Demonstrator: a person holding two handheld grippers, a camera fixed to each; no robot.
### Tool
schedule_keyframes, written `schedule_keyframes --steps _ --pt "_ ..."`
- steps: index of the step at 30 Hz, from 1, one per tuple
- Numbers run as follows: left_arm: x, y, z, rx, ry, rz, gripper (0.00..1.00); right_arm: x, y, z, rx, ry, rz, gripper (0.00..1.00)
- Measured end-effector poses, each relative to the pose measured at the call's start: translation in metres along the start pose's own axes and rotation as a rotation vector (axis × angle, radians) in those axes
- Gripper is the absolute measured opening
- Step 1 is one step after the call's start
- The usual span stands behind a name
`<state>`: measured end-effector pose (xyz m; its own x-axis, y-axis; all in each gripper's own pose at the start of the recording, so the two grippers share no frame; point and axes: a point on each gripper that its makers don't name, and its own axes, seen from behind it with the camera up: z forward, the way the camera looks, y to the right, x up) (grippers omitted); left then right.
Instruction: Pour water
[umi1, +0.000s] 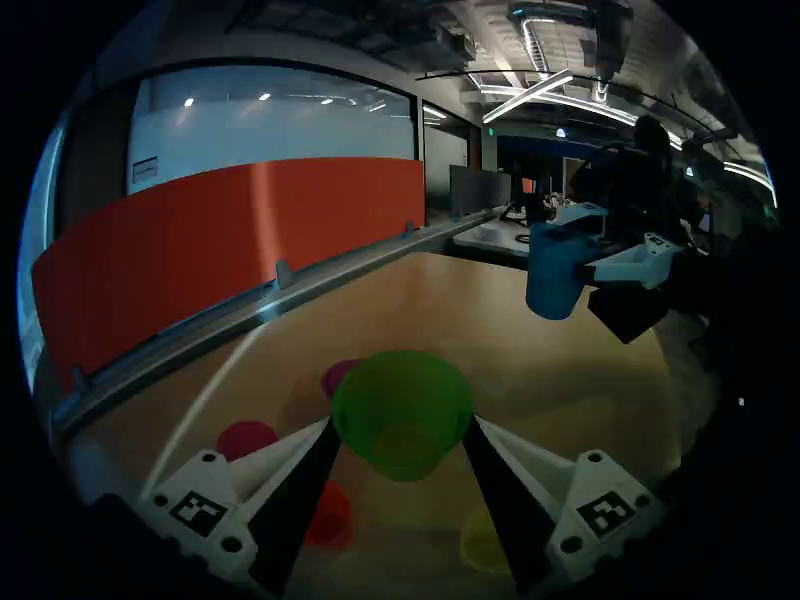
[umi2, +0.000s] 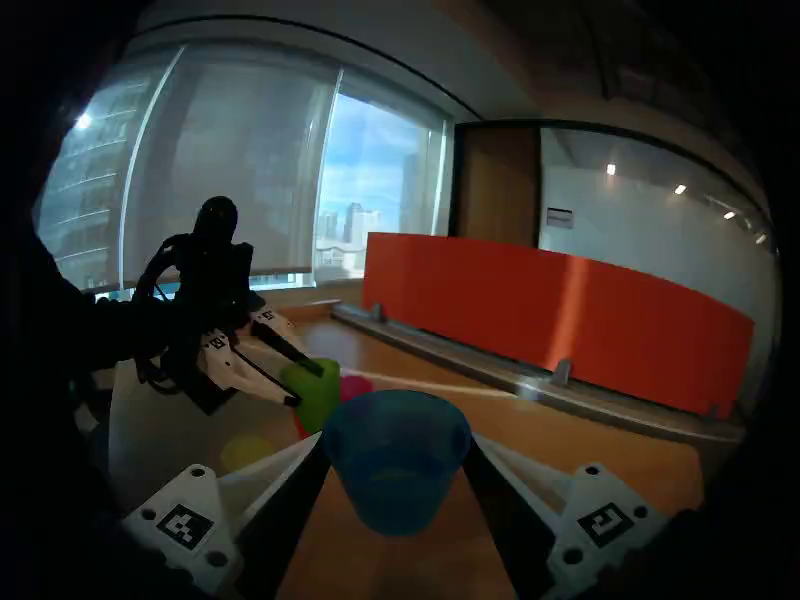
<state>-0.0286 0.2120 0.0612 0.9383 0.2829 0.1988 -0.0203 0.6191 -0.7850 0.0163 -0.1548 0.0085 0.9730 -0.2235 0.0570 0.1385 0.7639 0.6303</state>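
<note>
My left gripper (umi1: 400, 440) is shut on a translucent green cup (umi1: 402, 412), held upright above the wooden table (umi1: 560, 380). In the left gripper view, the right gripper (umi1: 590, 262) hangs farther off at the upper right, shut on a blue cup (umi1: 552, 270). In the right gripper view, my right gripper (umi2: 397, 462) holds that blue cup (umi2: 395, 457) upright between its fingers. Beyond it to the left, the left gripper (umi2: 300, 385) carries the green cup (umi2: 315, 392), with a dark sleeve behind it.
Several small coloured cups stand on the table below: pink (umi1: 246, 438), magenta (umi1: 338, 376), red (umi1: 330, 515) and yellow (umi1: 484, 540). An orange partition (umi1: 230, 240) with a metal rail runs along the table's far edge. Large windows (umi2: 250, 190) lie behind the left gripper.
</note>
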Motion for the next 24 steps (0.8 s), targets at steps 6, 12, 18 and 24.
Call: schedule_keyframes --steps 6,12,18,24 --pt "0.010 0.001 -0.019 0.010 0.044 -0.013 0.85 0.007 -0.006 -0.001 0.004 0.008 -0.002 0.91" --pt "0.017 0.001 -0.034 0.020 0.082 -0.020 0.85 0.013 -0.011 -0.001 0.007 0.014 -0.005 0.91" --pt "0.027 0.001 -0.046 0.026 0.128 -0.032 0.86 0.019 -0.018 0.000 0.014 0.018 -0.014 0.91" --pt "0.035 0.000 -0.056 0.024 0.166 -0.053 0.86 0.024 -0.022 0.002 0.018 0.026 -0.017 0.91"
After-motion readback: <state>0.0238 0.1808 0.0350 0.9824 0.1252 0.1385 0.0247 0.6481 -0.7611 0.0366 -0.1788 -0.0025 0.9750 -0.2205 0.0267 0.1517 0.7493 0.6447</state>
